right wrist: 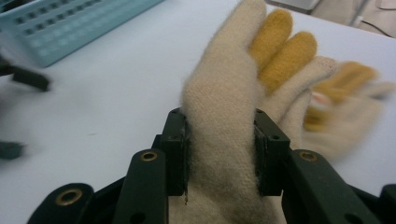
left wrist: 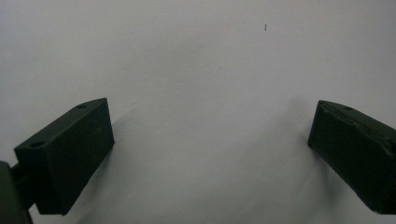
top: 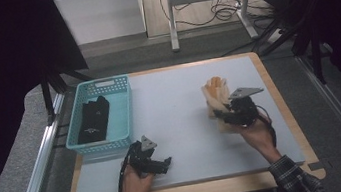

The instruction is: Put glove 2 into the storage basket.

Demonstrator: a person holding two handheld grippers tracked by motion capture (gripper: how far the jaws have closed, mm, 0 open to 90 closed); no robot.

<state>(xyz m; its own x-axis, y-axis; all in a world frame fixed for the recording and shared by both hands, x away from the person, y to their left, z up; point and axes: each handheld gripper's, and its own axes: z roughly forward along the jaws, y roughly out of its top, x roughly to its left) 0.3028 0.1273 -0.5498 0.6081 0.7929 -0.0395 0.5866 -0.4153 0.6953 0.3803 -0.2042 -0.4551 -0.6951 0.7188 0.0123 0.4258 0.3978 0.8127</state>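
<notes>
**Inspector:** Woollen item first. Where is it, and who has it?

**Operator:** I have the cream knit glove with mustard fingertips clamped in my right gripper, both pads pressing into the wool at the palm. From the high view the glove sits at the right of the grey table, in front of that gripper. A second glove of the same kind lies just behind it, blurred.

**Inspector:** And the left?

**Operator:** My left gripper has its jaws spread wide with nothing between them, bare tabletop beneath. It rests near the front edge, just below the teal basket.

**Inspector:** Progress?

**Operator:** I judge it partway. A black fabric item already lies in the basket; the cream gloves are well apart from it. If they are bound for the basket, both have yet to go across.

**Inspector:** Anything you cannot vouch for?

**Operator:** Whether the black item is one glove or a pair I cannot tell. The held glove's cuff is cut off at the bottom of the right gripper view, and I cannot tell whether the glove is clear of the table or touching the second one.
</notes>
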